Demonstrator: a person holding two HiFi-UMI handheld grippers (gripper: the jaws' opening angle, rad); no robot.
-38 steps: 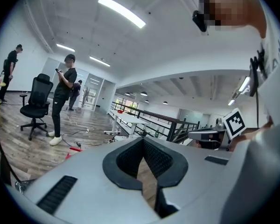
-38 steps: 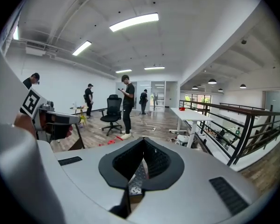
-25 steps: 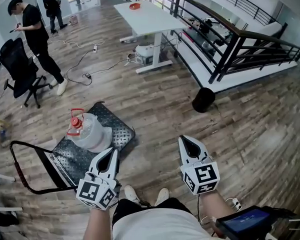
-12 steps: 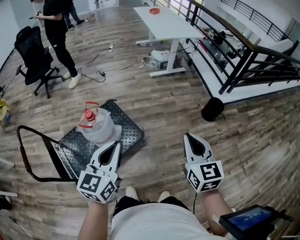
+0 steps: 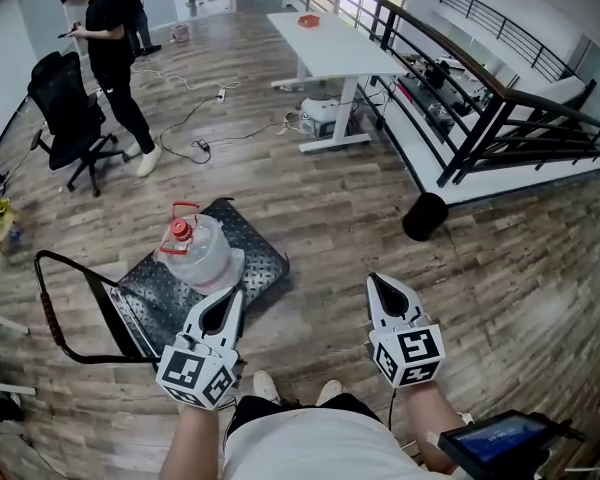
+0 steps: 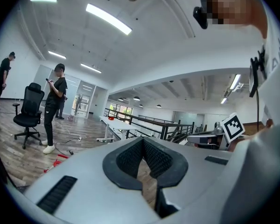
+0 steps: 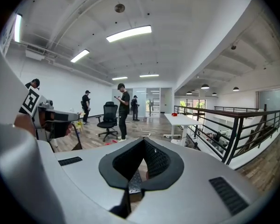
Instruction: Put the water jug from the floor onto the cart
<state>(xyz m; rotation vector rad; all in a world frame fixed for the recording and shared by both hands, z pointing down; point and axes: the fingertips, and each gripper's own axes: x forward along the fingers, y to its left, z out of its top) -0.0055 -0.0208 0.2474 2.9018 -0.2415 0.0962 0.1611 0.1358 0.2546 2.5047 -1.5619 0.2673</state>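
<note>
Fingers clenched empty on both the left gripper [image 5: 237, 294] and the right gripper [image 5: 374, 280], while the clear plastic, red-capped water jug [image 5: 198, 255] stands upright on the black checker-plate cart [image 5: 263, 258].

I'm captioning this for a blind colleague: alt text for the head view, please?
A clear, red-capped water jug stands on a metal cart on a wood floor, ahead of the left gripper. The right gripper is held alongside; both are shut and empty. A white desk stands beyond.
</note>
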